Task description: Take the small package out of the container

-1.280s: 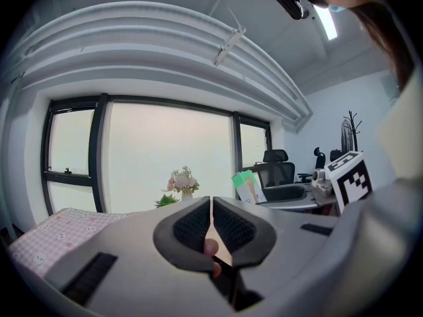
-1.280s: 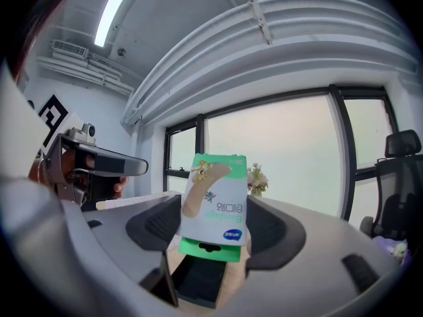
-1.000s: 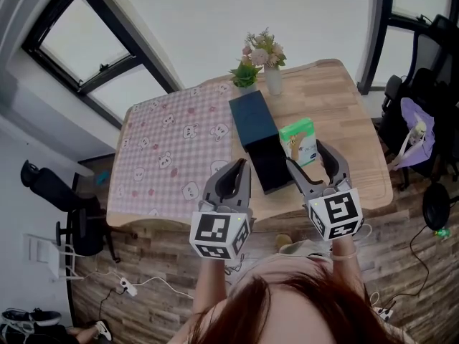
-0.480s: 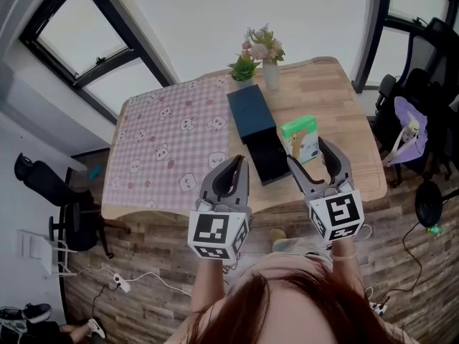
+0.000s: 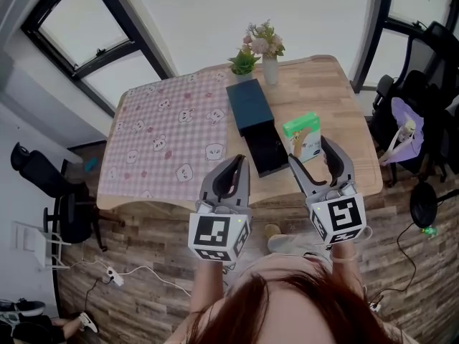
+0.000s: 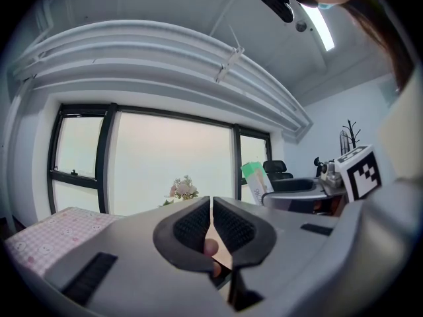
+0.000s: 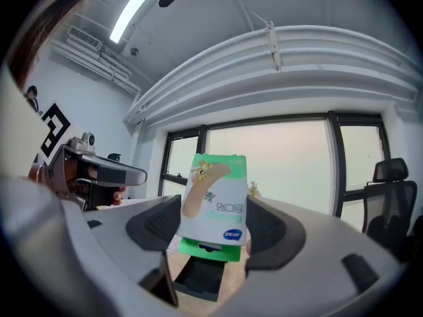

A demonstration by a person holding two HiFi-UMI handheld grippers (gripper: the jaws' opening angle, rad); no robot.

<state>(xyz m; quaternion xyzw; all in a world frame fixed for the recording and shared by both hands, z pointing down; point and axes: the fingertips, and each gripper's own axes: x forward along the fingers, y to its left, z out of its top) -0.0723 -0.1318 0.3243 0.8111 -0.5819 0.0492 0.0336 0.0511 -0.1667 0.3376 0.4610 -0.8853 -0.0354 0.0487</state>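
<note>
Where the view from the head looks down past the person's hair, the left gripper (image 5: 235,165) and the right gripper (image 5: 309,151) are held side by side in front of the near edge of the wooden table (image 5: 337,99). The left gripper's own view shows its ribbed pads drawn together to a thin slit with nothing between them. It also takes in the right gripper's marker cube (image 6: 360,170) off to the side.

The right gripper's jaws stand wide and are clamped on the small package (image 5: 301,133), a green and white bandage box gripped by its two side edges and held upright. Its printed front, too small to read from the head view, is plain only in the right gripper view. That view also shows the black tray (image 7: 198,277) of the container (image 5: 250,106) lying open on the table below the package. The package is clear of it.

From above, the container is a long dark box, its far half dark blue. Left of it lies a pink checked cloth (image 5: 168,131). At the table's far edge stand a vase of flowers (image 5: 269,69) and a small green plant (image 5: 244,63).
</note>
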